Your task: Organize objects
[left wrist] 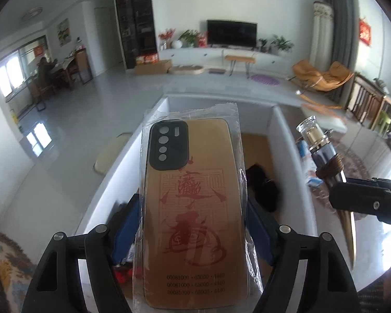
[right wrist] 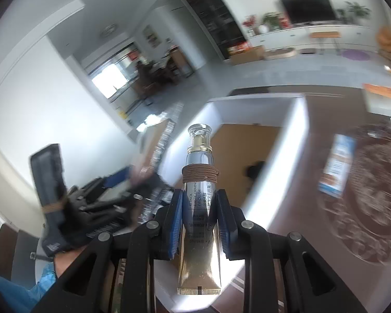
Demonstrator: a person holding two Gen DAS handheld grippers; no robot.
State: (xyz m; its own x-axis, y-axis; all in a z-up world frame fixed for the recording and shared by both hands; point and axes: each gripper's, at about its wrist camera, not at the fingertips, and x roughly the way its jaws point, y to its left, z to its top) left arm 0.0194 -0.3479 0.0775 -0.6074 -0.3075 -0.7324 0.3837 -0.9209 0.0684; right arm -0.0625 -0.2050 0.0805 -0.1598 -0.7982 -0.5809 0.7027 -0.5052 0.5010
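The left tool (left wrist: 193,224) grips a bagged phone case (left wrist: 193,208) above the white box (left wrist: 286,140); the right tool (right wrist: 199,208) clamps a cream tube (right wrist: 199,208) nearby. Neither is stowed yet, and a boxed item (right wrist: 337,164) waits on the desk (right wrist: 286,221).

Glossy gold phone case (left wrist: 195,208) printed in red, sealed in crinkled clear plastic wrap (left wrist: 237,120); matt black camera block at its 11 o'clock. Mirror-bright gold and silver cream tube (right wrist: 199,221) with clear glassy cap, brown cord (right wrist: 200,175) wound round the neck. Ribbed blue pads (right wrist: 176,224) on matt black plastic tongs (right wrist: 199,224)
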